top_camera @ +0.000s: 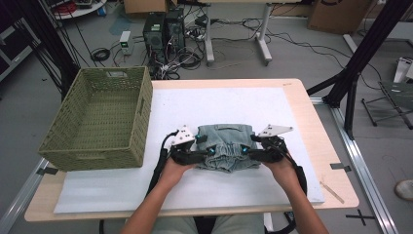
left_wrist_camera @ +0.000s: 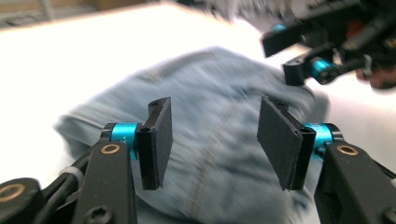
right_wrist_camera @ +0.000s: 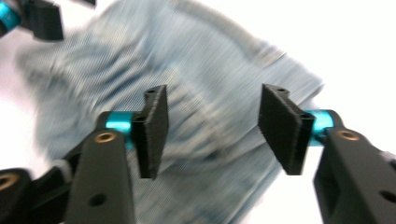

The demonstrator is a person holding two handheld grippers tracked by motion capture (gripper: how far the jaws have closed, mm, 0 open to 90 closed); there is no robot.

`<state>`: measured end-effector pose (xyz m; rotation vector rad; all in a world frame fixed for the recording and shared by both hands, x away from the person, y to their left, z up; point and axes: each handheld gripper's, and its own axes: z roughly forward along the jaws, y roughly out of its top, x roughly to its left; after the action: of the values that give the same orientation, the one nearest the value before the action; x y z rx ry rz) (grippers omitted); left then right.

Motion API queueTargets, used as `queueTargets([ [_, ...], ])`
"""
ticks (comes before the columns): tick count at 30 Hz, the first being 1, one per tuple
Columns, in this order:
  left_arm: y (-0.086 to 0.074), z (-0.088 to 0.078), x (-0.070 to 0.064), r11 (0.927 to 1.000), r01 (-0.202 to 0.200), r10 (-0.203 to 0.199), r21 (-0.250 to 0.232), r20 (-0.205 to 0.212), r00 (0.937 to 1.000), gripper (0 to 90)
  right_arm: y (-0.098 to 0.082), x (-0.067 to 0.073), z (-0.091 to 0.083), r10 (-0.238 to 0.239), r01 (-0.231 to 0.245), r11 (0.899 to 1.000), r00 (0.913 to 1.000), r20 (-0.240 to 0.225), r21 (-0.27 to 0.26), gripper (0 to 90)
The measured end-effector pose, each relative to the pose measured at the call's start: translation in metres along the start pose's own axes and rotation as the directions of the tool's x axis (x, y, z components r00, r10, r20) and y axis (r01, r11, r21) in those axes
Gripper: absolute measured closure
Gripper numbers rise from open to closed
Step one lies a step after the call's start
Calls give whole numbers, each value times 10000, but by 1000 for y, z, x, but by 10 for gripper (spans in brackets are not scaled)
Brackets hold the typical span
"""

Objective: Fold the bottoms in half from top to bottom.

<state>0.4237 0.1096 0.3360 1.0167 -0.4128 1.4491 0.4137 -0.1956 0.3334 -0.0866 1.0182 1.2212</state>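
A folded pair of light-blue denim shorts (top_camera: 228,147) lies bunched at the centre of the high view, on the white sheet (top_camera: 204,105) covering the table (top_camera: 311,126). The left gripper (top_camera: 203,147) sits at its left edge, the right gripper (top_camera: 248,147) at its right edge. Both sets of jaws stand spread apart over the cloth, pinching nothing. A green woven basket (top_camera: 100,119) rests at the left of the frame.

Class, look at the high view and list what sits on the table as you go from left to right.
Green woven basket → left tool → folded denim garment → right tool.
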Motion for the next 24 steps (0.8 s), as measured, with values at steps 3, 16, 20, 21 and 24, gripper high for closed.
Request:
queueTargets([
  [3,3,2,4,9999,-19,16,-144,-151,9999,451,3,-4,-1,198,-184,9991,9992,337,-391,416],
  [16,-11,17,4,9875,309,-359,1546,295,9989,468,-2,-8,28,785,-699,9847,9958,-481,1596,480],
  [20,-15,15,1,9873,274,-345,1564,433,9985,491,-4,-5,27,659,-545,9854,9956,-660,1614,511],
  [21,-15,15,1,9873,274,-345,1564,433,9985,510,-4,-5,27,659,-545,9854,9956,-660,1614,511],
  [24,-16,13,-2,9864,219,-316,1626,570,9979,514,-6,-2,24,617,-449,9855,9932,-986,1639,557],
])
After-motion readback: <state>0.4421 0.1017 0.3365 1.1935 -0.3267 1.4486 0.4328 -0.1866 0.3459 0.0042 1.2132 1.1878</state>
